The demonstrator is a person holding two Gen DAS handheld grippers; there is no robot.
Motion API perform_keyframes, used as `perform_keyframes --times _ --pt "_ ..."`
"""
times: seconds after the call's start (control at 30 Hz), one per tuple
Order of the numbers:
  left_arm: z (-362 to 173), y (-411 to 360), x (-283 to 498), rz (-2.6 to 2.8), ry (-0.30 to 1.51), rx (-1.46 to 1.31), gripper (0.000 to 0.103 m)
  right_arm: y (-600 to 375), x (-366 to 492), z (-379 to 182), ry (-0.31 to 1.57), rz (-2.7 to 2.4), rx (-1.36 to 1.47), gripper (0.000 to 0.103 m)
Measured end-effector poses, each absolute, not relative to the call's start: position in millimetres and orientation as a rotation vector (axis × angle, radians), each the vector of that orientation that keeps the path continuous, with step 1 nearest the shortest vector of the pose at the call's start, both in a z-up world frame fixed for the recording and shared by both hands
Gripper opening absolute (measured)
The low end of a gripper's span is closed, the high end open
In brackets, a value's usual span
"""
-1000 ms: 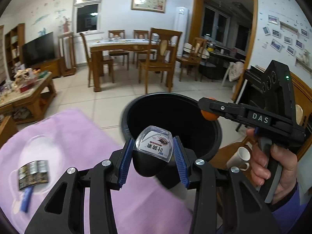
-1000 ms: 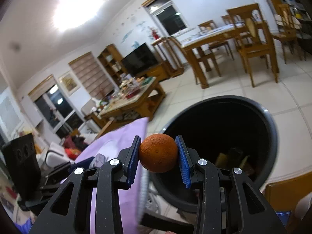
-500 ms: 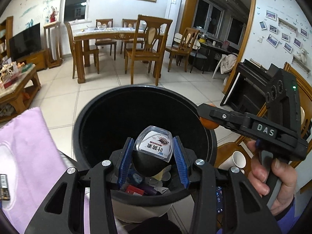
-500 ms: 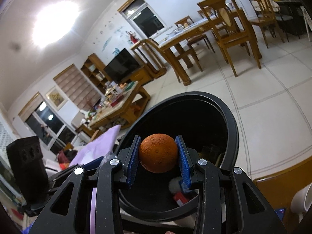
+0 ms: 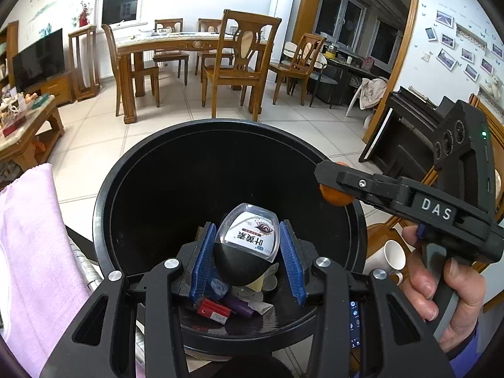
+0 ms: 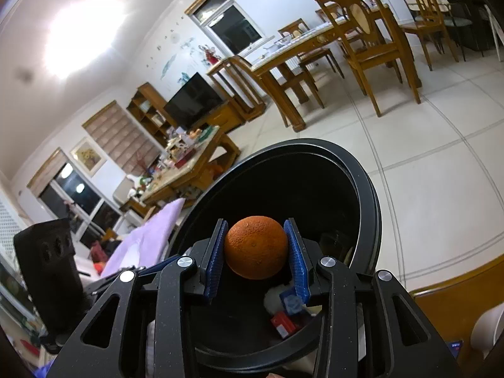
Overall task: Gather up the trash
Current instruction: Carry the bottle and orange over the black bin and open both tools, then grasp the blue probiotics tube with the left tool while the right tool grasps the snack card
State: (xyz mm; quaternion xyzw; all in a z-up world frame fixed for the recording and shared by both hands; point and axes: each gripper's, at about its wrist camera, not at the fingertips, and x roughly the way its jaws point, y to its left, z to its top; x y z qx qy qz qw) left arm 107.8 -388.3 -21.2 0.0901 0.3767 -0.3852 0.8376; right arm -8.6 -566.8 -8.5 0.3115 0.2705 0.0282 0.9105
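My left gripper is shut on a small black-and-clear package with a printed label and holds it over the open black trash bin. My right gripper is shut on an orange and holds it over the same bin. In the left wrist view the right gripper reaches in from the right over the bin's rim with the orange partly hidden. Several scraps of trash lie at the bin's bottom.
A purple cloth covers the surface left of the bin. A white cup stands to the bin's right. A dining table with chairs, a coffee table and tiled floor lie beyond.
Both grippers have moved from beside the purple cloth to over the bin's opening, each still holding its item. The bin's inside and its trash have come into view.
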Motion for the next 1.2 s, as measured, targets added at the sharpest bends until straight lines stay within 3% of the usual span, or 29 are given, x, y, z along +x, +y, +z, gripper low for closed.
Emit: perform_keyframes --times 0.13,0.2,0.3,0.67,1.03,1.1,1.2 --pt "-19 -393 106 -0.809 0.794 0.207 0.043 -560 -8 -6 0.559 0.052 0.645 0.044" --pt "-18 -392 105 -0.808 0.796 0.209 0.053 -560 -9 -5 0.555 0.048 0.650 0.057" --pt "-12 -389 102 -0.802 0.778 0.201 0.063 -558 -11 -3 0.552 0.041 0.646 0.057" --pt "4 -347 91 -0.778 0.764 0.203 0.065 -527 -11 6 0.563 0.076 0.601 0.061" --pt "3 -202 106 -0.552 0.783 0.128 0.065 -417 29 30 0.627 0.231 0.434 0.061" --pt "2 -180 109 -0.512 0.786 0.122 0.065 -383 40 35 0.650 0.273 0.376 0.068" --pt "-3 -141 116 -0.440 0.796 0.131 0.065 -340 53 38 0.676 0.326 0.294 0.070"
